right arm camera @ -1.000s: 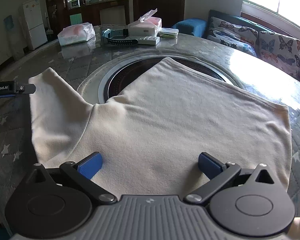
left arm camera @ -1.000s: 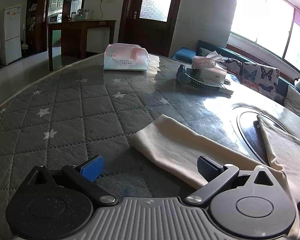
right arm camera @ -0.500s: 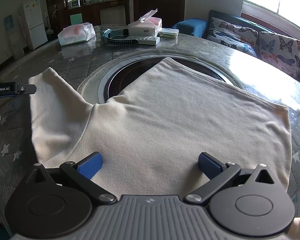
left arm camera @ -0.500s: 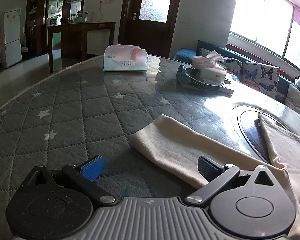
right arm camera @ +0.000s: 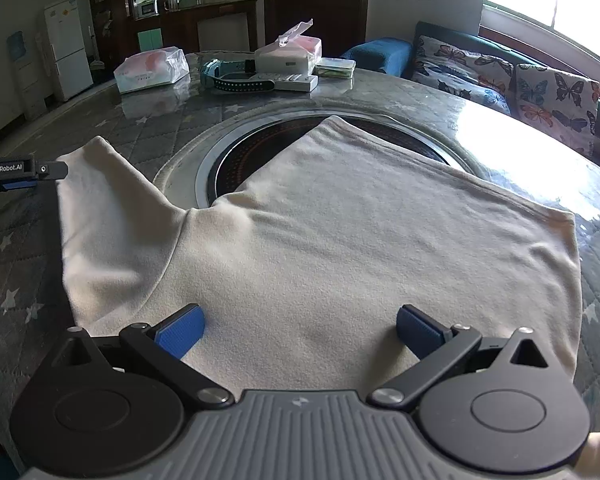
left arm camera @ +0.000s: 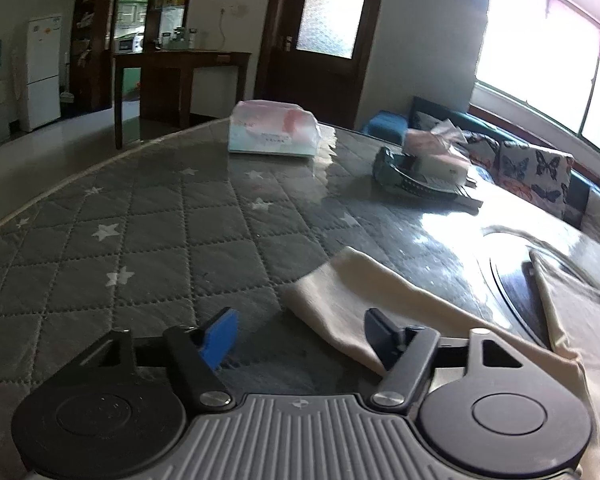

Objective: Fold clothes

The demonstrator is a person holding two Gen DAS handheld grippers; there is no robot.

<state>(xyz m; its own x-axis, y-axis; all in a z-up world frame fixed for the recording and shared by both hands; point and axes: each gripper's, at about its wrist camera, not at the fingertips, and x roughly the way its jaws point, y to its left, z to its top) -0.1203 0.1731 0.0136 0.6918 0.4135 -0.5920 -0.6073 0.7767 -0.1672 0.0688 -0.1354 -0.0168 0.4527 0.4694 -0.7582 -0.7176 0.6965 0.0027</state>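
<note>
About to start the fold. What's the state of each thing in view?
Cream shirt: flat, unfolded, sleeve spread sideways.
Left gripper: jaws just closing, not yet pinching the sleeve.
Right gripper: open over the shirt.
Tissue box: open, tissue sticking up.

The left wrist view is smeared with motion blur, so the print on the pink-and-white plastic tissue pack [left arm camera: 274, 130] cannot be read. The cream knit garment [left arm camera: 384, 300] runs off that picture's right edge and slips under the black gripper body. In the right wrist view the garment's near hem is hidden behind the gripper housing, and the left gripper [right arm camera: 24, 174] is cut by the left edge.
</note>
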